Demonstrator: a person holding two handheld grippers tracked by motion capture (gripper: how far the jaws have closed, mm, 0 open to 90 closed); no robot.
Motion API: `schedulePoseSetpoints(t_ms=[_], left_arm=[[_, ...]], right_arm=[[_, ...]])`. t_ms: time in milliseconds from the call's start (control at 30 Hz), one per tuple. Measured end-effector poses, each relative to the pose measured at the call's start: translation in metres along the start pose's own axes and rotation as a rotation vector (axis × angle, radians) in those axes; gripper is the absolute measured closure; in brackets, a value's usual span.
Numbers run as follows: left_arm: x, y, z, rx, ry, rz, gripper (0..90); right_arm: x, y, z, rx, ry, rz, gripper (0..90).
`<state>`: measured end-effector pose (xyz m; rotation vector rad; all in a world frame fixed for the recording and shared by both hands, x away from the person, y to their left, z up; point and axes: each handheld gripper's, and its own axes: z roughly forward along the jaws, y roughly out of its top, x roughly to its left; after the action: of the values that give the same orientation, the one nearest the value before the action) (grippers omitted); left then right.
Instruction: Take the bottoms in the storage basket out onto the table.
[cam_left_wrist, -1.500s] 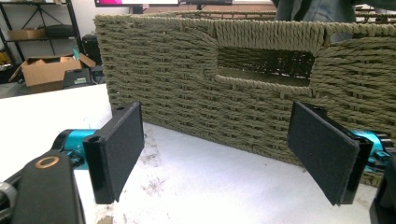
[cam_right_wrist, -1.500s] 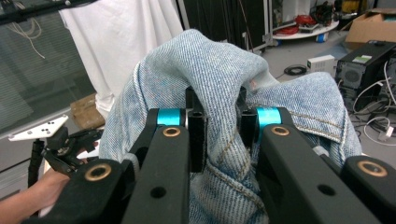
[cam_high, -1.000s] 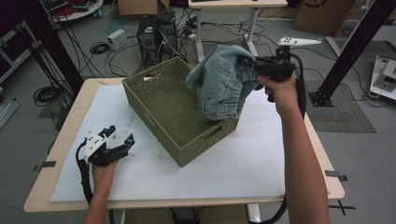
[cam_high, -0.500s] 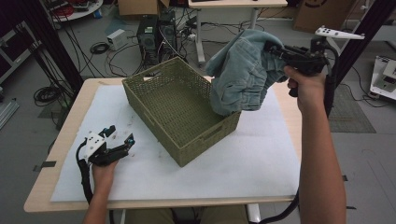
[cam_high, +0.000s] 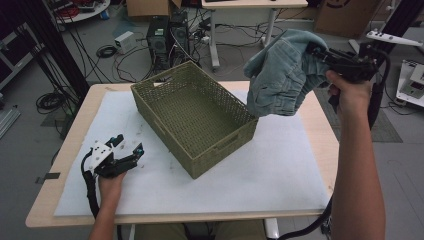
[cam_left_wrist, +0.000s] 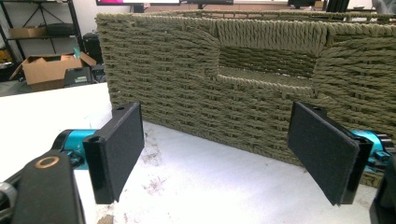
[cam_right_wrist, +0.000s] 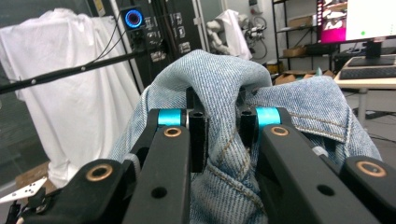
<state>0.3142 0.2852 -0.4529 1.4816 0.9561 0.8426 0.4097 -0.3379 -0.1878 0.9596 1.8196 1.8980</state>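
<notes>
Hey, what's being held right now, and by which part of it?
The right gripper holds a blue denim garment by a bunched fold of fabric pinched between its jaws. The left gripper holds nothing.

basket (cam_high: 200, 120): olive wicker, angled on white mat (cam_high: 280, 170) | floor behind: computer tower (cam_high: 159, 37), possibly cables
</notes>
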Motion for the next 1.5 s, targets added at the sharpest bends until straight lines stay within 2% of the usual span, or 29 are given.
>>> schedulePoseSetpoints(t_ms=[200,400,667,767,800,833,900,1000,1167,1233,1400,1467,1500], left_arm=[[0.0,0.0,0.0,0.003,0.0,-0.001,19.0],[0.0,0.0,0.0,0.004,0.002,0.004,18.9],[0.0,0.0,0.0,0.005,0.001,0.0,18.9],[0.0,0.0,0.0,0.008,0.002,0.002,18.9],[0.0,0.0,0.0,0.008,0.002,0.002,18.9],[0.0,0.0,0.0,0.008,0.002,0.002,18.9],[0.0,0.0,0.0,0.009,0.001,0.003,18.9],[0.0,0.0,0.0,0.009,0.001,0.004,18.9],[0.0,0.0,0.0,0.009,0.0,0.002,18.9],[-0.001,0.0,0.0,0.008,0.0,0.003,18.9],[-0.001,0.0,0.0,0.007,0.001,0.003,18.9],[-0.001,0.0,0.0,0.007,0.002,0.003,18.9],[-0.001,0.0,0.0,0.008,0.001,0.004,18.9]], right_arm=[[-0.009,-0.001,-0.019,-0.038,-0.029,0.025,81.6],[-0.016,-0.011,-0.025,0.001,-0.06,0.026,81.6],[-0.037,-0.053,-0.024,0.09,-0.102,0.08,81.6],[-0.041,-0.063,-0.022,0.115,-0.116,0.079,81.6],[-0.043,-0.073,-0.02,0.134,-0.124,0.085,81.5],[-0.043,-0.073,-0.02,0.134,-0.124,0.085,81.5],[-0.047,-0.088,-0.019,0.154,-0.135,0.088,81.5],[-0.048,-0.099,-0.017,0.175,-0.146,0.088,81.5],[-0.052,-0.124,-0.01,0.249,-0.17,0.079,81.4],[-0.052,-0.135,-0.008,0.265,-0.175,0.091,81.3],[-0.052,-0.16,-0.005,0.314,-0.201,0.067,81.0],[-0.052,-0.172,-0.004,0.319,-0.223,0.057,80.6],[-0.052,-0.172,-0.004,0.319,-0.223,0.057,80.6]])
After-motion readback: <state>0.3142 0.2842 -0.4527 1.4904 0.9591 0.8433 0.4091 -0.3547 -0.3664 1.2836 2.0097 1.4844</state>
